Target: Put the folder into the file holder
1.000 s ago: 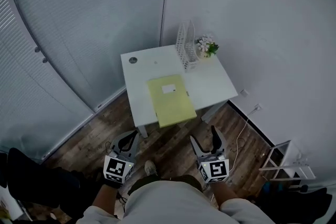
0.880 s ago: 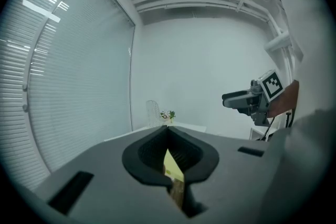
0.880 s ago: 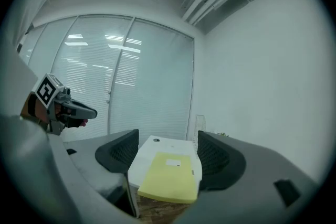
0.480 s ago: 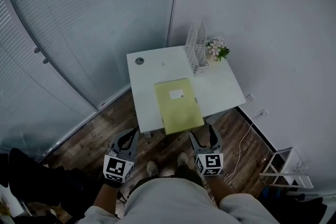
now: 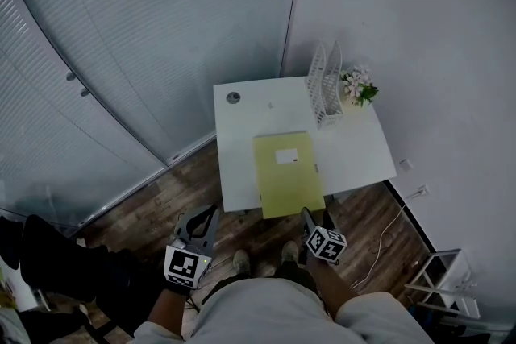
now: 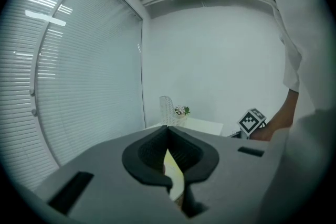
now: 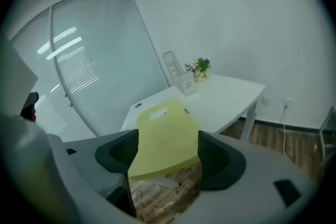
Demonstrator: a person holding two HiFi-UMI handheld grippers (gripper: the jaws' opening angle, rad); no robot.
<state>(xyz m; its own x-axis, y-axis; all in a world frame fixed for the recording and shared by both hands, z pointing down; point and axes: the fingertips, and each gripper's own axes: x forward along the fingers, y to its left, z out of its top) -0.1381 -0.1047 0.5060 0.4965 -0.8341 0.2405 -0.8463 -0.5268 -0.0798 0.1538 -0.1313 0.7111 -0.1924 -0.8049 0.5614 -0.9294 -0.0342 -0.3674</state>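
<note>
A yellow folder (image 5: 289,173) with a white label lies flat on the white table (image 5: 355,157), its near end hanging over the front edge. A white mesh file holder (image 5: 324,93) stands upright at the table's back, beside the wall. My right gripper (image 5: 316,217) is open just short of the folder's near end, touching nothing; in the right gripper view the folder (image 7: 165,136) shows between the open jaws, with the file holder (image 7: 176,77) beyond. My left gripper (image 5: 208,215) hangs over the floor left of the table, shut and empty, its tips (image 6: 168,131) meeting.
A small pot of flowers (image 5: 357,86) stands right of the file holder. A small dark round thing (image 5: 233,97) sits at the table's back left. Blinds behind glass run along the left. A cable (image 5: 387,221) lies on the wooden floor, with a white rack (image 5: 439,286) at the right.
The table and folder have come nearer as the person stepped forward. My right gripper has moved up to the folder's near end. The left gripper has stayed shut.
</note>
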